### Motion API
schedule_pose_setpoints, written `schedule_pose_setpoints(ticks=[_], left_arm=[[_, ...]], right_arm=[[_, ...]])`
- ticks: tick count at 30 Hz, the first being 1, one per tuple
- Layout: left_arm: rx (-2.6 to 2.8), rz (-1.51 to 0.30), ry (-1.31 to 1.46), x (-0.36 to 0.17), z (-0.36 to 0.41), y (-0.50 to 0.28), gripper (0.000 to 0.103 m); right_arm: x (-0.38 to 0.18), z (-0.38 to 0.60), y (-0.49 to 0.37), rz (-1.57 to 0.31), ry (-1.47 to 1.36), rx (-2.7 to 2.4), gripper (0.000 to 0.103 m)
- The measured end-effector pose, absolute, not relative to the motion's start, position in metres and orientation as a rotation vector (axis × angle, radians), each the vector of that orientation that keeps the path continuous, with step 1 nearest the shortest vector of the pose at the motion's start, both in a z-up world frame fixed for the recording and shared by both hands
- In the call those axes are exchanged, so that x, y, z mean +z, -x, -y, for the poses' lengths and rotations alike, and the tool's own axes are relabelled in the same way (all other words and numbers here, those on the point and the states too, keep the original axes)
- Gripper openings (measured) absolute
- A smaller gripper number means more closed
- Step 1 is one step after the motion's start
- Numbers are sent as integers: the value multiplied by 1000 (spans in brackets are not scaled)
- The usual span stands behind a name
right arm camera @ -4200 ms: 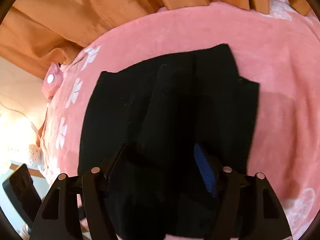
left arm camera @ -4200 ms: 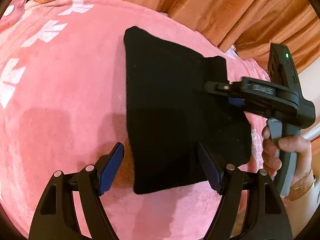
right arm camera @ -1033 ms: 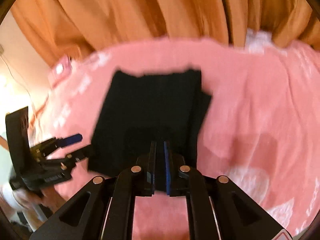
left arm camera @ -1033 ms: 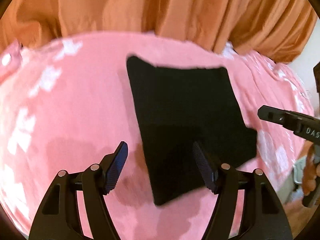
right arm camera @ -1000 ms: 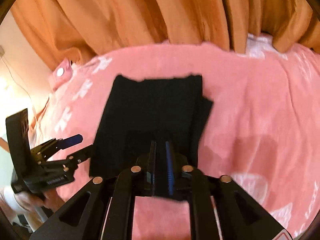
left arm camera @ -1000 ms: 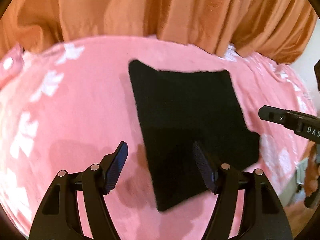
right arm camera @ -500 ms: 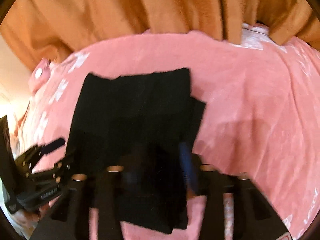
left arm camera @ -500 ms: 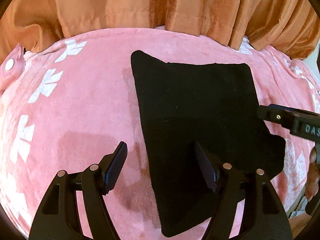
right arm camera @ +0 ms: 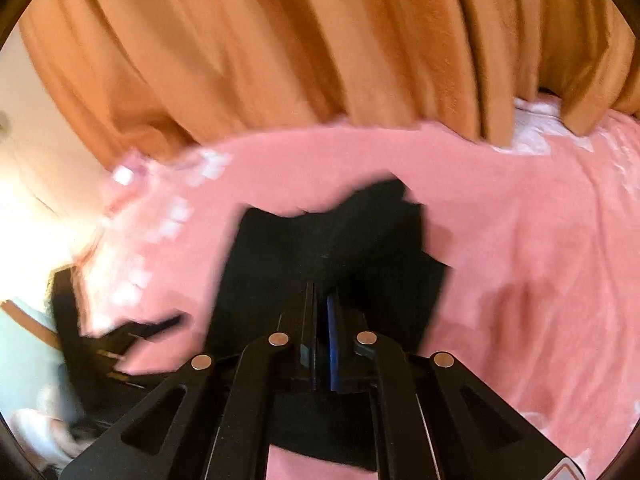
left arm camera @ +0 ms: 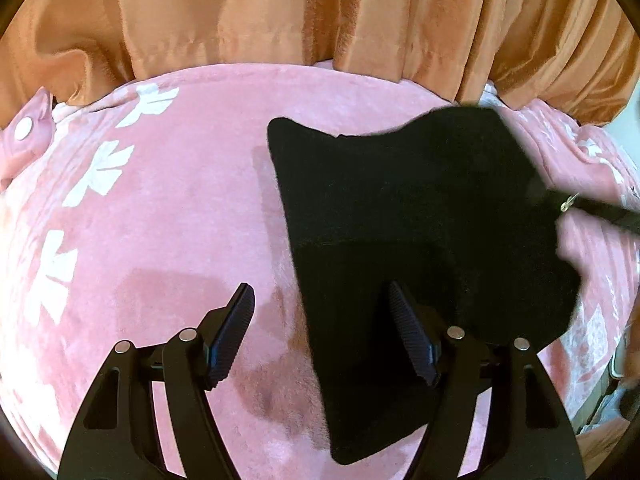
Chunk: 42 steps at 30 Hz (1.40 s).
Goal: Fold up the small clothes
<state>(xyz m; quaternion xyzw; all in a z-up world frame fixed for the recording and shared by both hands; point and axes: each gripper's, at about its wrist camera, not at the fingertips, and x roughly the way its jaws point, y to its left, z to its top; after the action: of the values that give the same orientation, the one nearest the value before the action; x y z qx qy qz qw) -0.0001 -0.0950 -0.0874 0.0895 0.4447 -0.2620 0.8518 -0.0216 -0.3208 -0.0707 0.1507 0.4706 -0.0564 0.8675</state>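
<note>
A black folded garment [left arm camera: 400, 220] lies on the pink blanket [left arm camera: 160, 220]. My left gripper [left arm camera: 322, 332] is open, low over the garment's near left edge, its right finger above the cloth and its left finger over bare blanket. My right gripper [right arm camera: 322, 312] is shut on the garment's right edge and lifts it; the far right corner is raised and blurred. The garment also shows in the right wrist view [right arm camera: 320, 248]. In the left wrist view the right gripper's tip [left arm camera: 560, 204] enters from the right at the cloth's edge.
Orange curtains [left arm camera: 320, 20] hang behind the bed. The blanket has white bow prints [left arm camera: 100, 168] at the left and a pink pillow corner with a white button [left arm camera: 24, 128]. The left gripper [right arm camera: 120, 344] shows blurred at the left of the right wrist view.
My right gripper went from shut to open, then shut on the garment's right edge and began lifting it. The left gripper stayed open and moved a little closer.
</note>
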Motion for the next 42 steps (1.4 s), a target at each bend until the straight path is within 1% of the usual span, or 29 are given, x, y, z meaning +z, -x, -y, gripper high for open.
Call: schedule_pose_setpoints(ticks=[1, 2, 5, 7, 8, 9, 10, 11, 12, 13, 15, 18, 20, 21, 22, 24, 26, 29, 32, 35, 42], left_arm=[[-554, -938, -184, -87, 94, 0, 68], [-562, -947, -177, -88, 92, 0, 68], [-565, -957, -172, -87, 86, 1, 67], [-578, -971, -159, -86, 80, 2, 67], [-587, -981, -152, -86, 78, 2, 67], [-597, -995, -144, -87, 75, 3, 67], [-606, -1009, -134, -88, 72, 4, 68], [-611, -1021, -126, -89, 69, 4, 69], [-613, -1035, -114, -90, 66, 3, 69], [-614, -1060, -93, -93, 63, 2, 69], [-614, -1107, -33, -96, 55, -5, 69], [-575, -1100, 26, -92, 44, -13, 69], [-547, -1069, 39, -87, 38, -18, 69], [-535, -1055, 47, -84, 34, -20, 69], [-524, -1040, 58, -80, 30, -22, 69], [-512, -1032, 78, -76, 21, -26, 69], [-501, -1029, 98, -74, 13, -27, 69], [-492, -1023, 110, -71, 3, -29, 69], [-484, -1024, 119, -69, -10, -27, 69], [-462, -1018, 125, -67, -21, -30, 69], [-231, -965, 197, -59, -71, -41, 69]], right_arm=[[-96, 327, 16, -1076, -336, -122, 4], [-106, 331, 15, -1089, -361, -119, 4], [-88, 336, 26, -1044, -428, -93, 5], [-64, 333, 45, -993, -433, -65, 12], [-58, 332, 53, -988, -437, -49, 14], [-55, 330, 62, -988, -447, -31, 18], [-56, 329, 67, -991, -455, -22, 25], [-58, 329, 73, -998, -464, -17, 31], [-63, 329, 77, -1018, -469, -22, 42], [-68, 328, 79, -1040, -468, -33, 47], [-86, 327, 72, -1083, -487, -43, 48], [-99, 326, 60, -1101, -535, -36, 49], [-100, 322, 55, -1101, -504, -55, 40], [-95, 317, 52, -1095, -466, -73, 24], [-90, 313, 52, -1084, -445, -76, 18], [-76, 304, 52, -1040, -431, -42, 11], [-59, 288, 49, -994, -394, -16, 10], [-44, 257, 41, -973, -234, -58, 10], [-45, 251, 31, -982, -290, -13, 10], [-36, 229, 18, -943, -286, 68, 10], [-18, 134, -17, -883, -287, 326, 10]])
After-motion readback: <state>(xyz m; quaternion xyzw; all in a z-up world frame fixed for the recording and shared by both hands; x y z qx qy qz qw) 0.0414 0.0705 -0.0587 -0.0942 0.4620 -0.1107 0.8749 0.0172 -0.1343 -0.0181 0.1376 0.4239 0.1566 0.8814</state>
